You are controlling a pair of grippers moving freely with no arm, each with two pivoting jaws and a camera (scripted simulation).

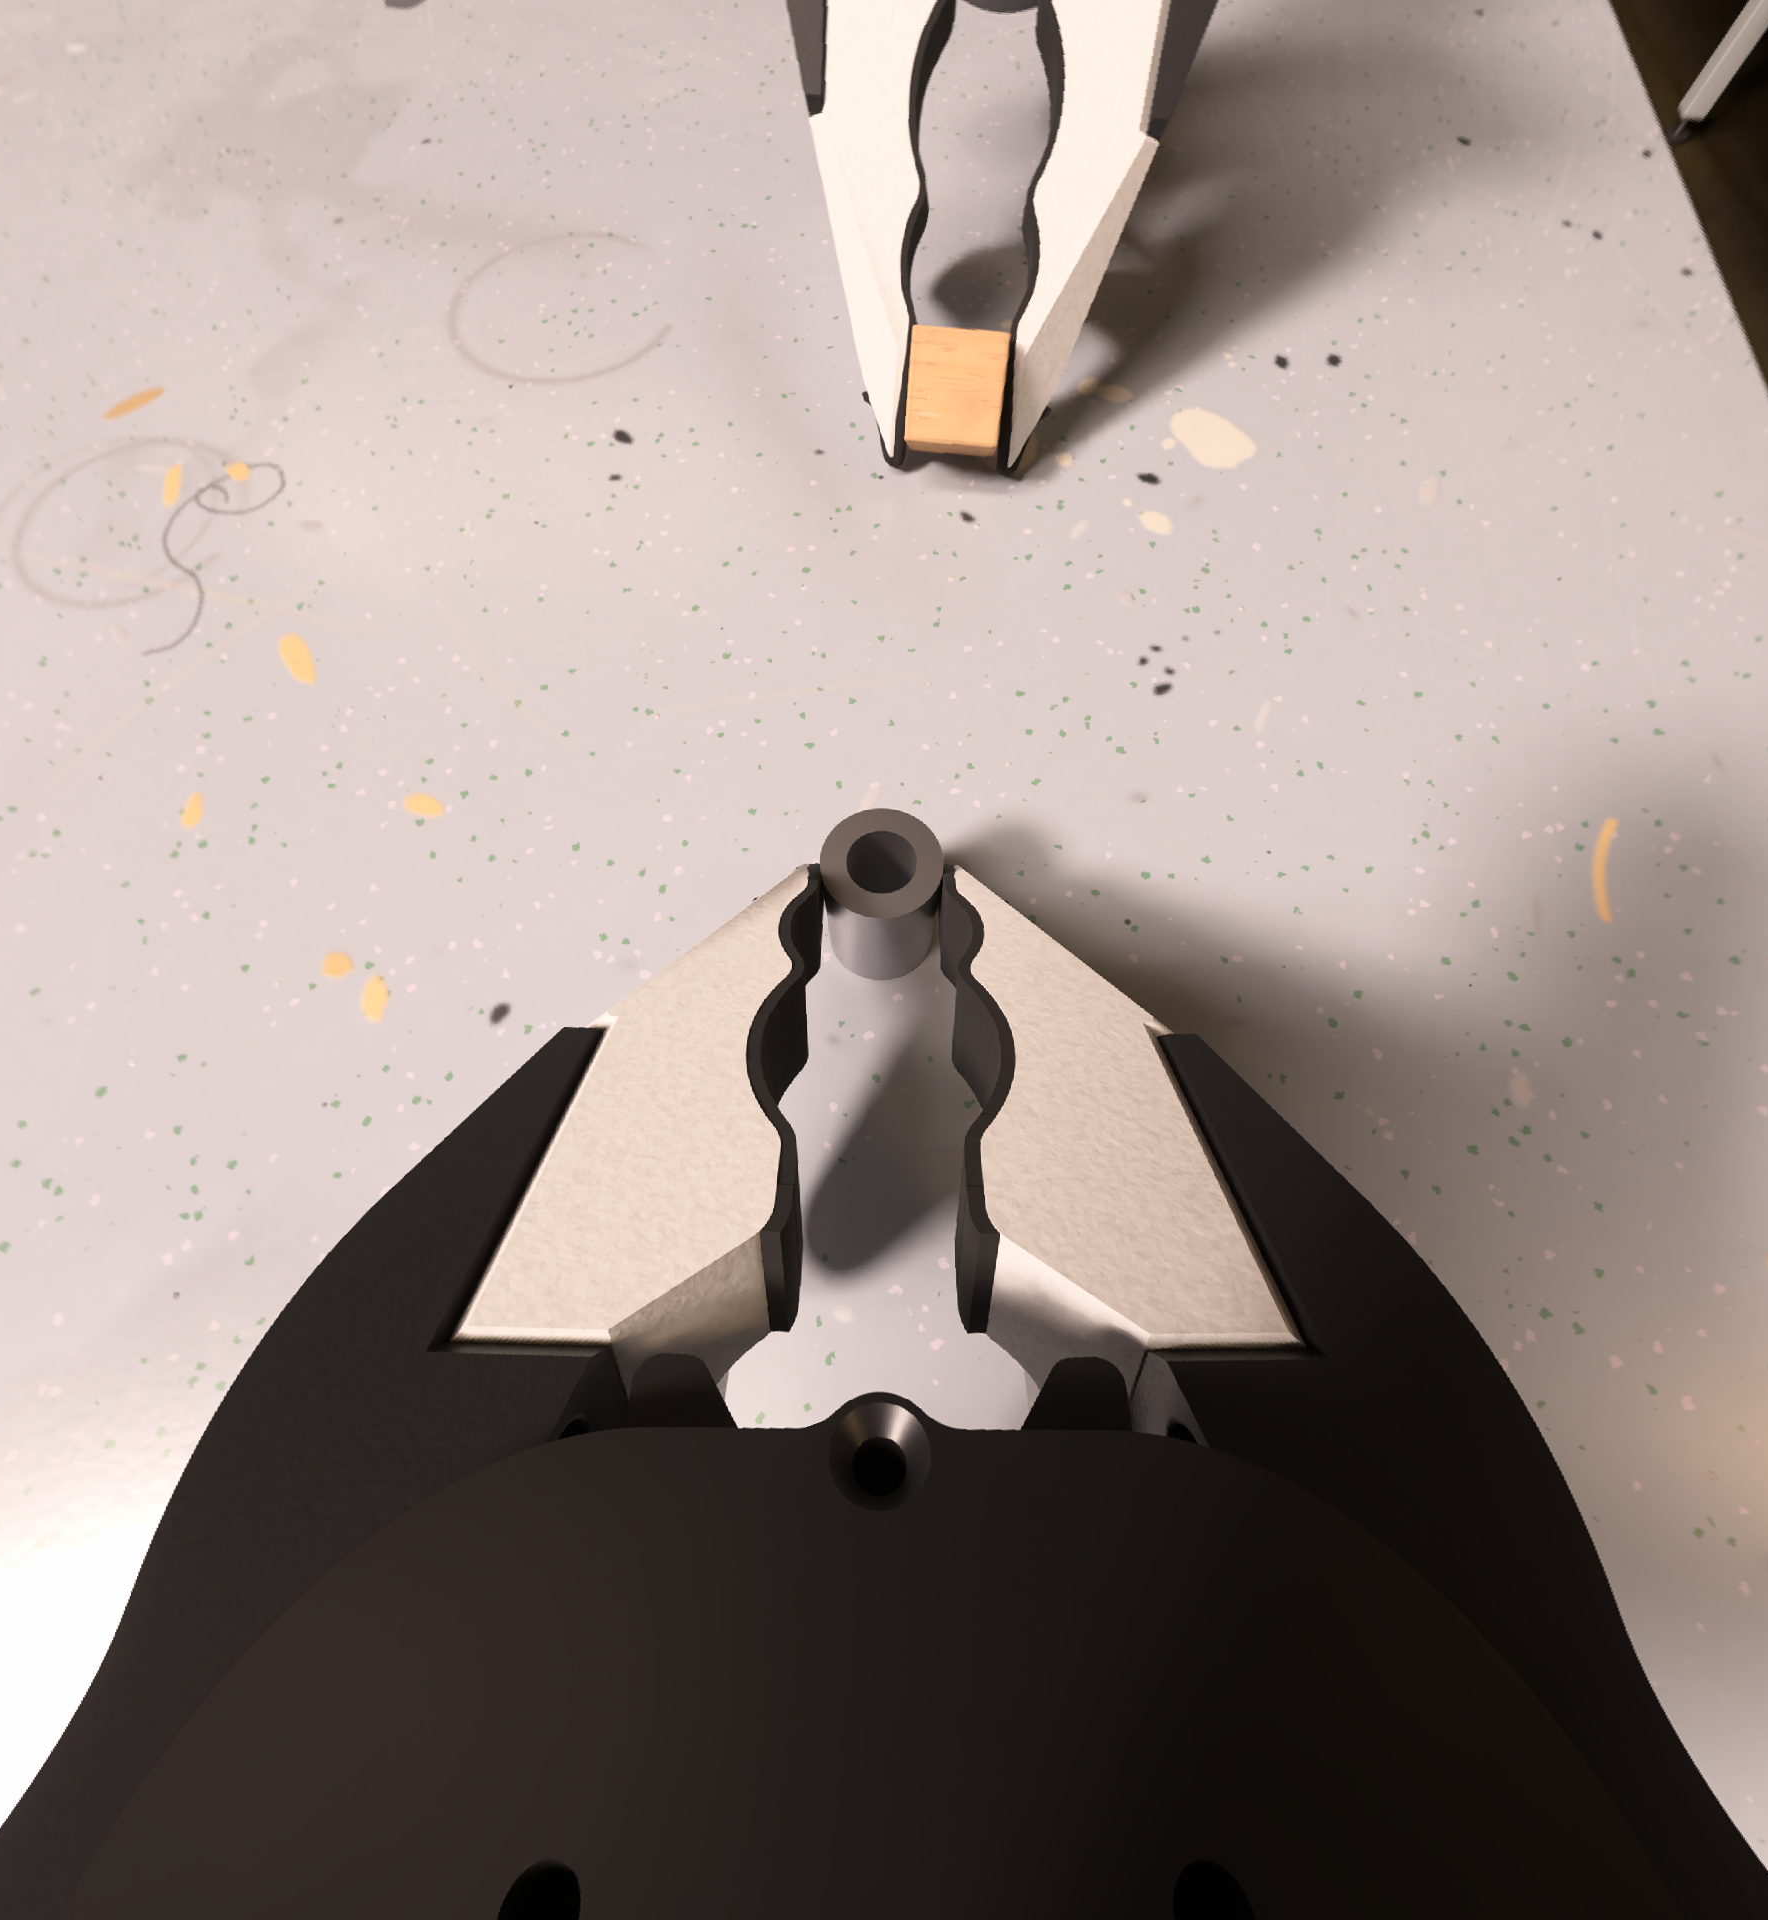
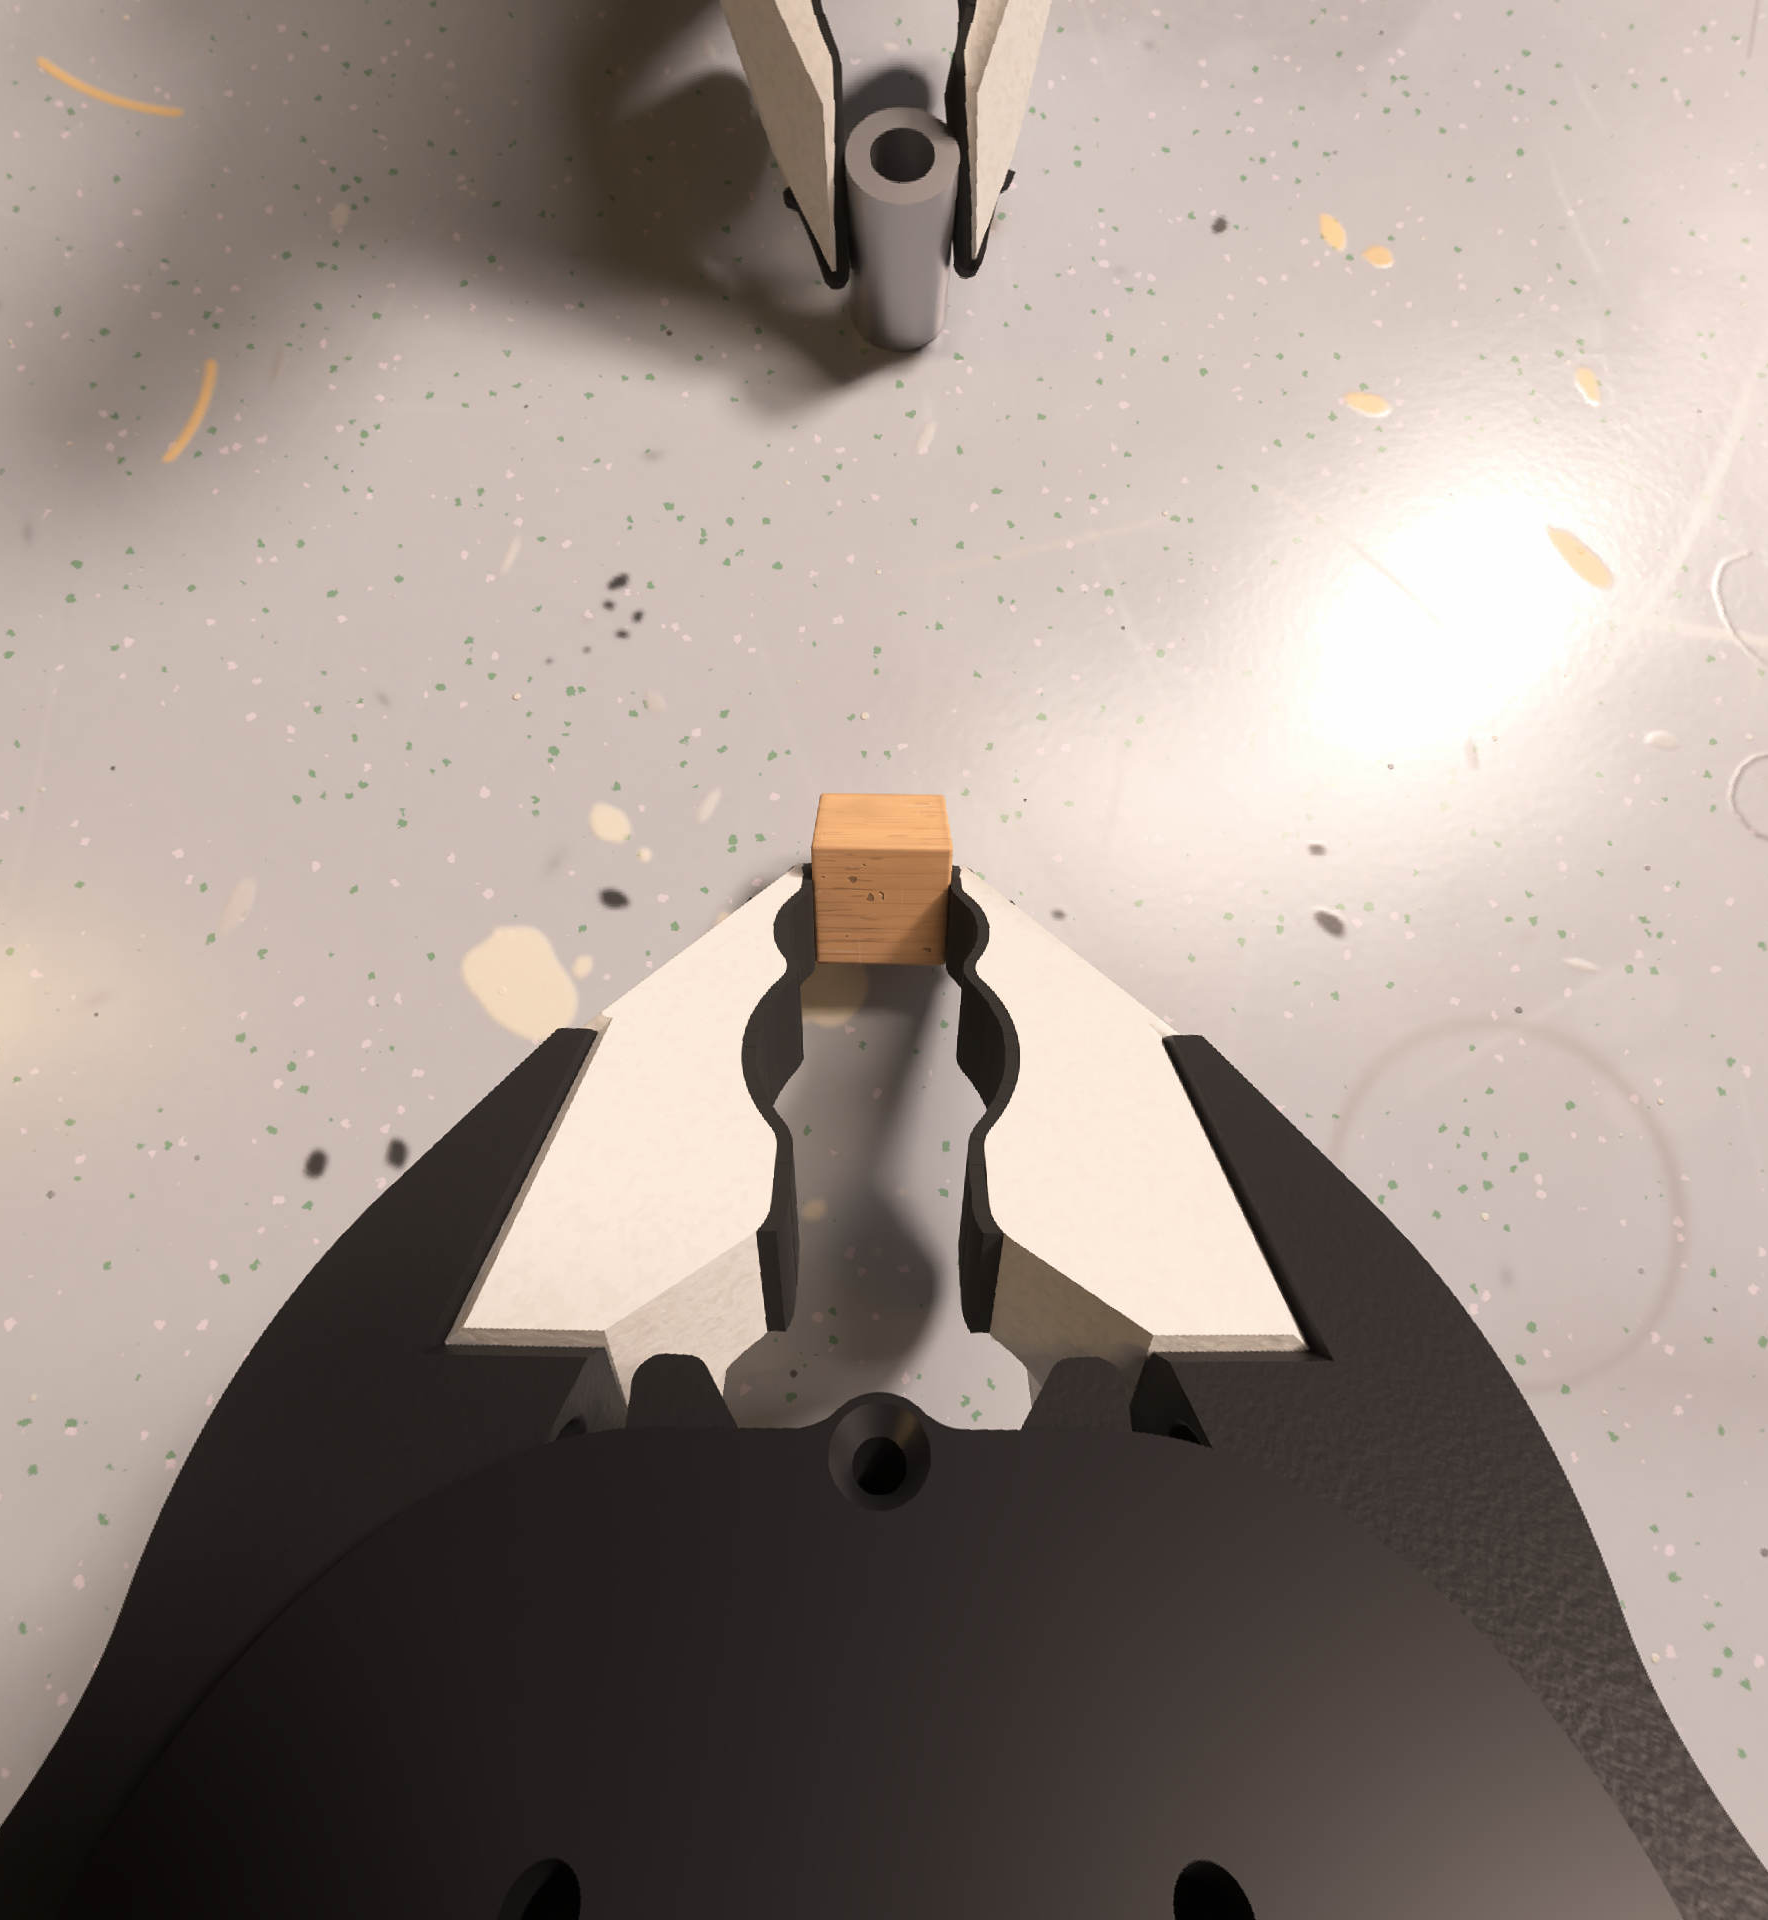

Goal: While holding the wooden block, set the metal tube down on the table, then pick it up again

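The metal tube [image 1: 880, 904] is a short grey hollow cylinder standing upright. My left gripper [image 1: 881, 883] is shut on it, one fingertip on each side. In the right wrist view the tube [image 2: 901, 249] has its lower end on the table [image 2: 1171, 468], with the left gripper [image 2: 899, 223] around its middle. The wooden block [image 2: 882, 896] is a small tan cube. My right gripper [image 2: 882, 883] is shut on it at the fingertips, low over the table. In the left wrist view the block [image 1: 955, 393] sits between the tips of the right gripper [image 1: 956, 457], facing my left gripper.
The table [image 1: 444, 727] is pale grey, speckled, with paint flecks and ring marks. Its right edge [image 1: 1753, 343] runs diagonally, with dark floor beyond. A bright glare spot [image 2: 1420, 623] lies to the right of the block.
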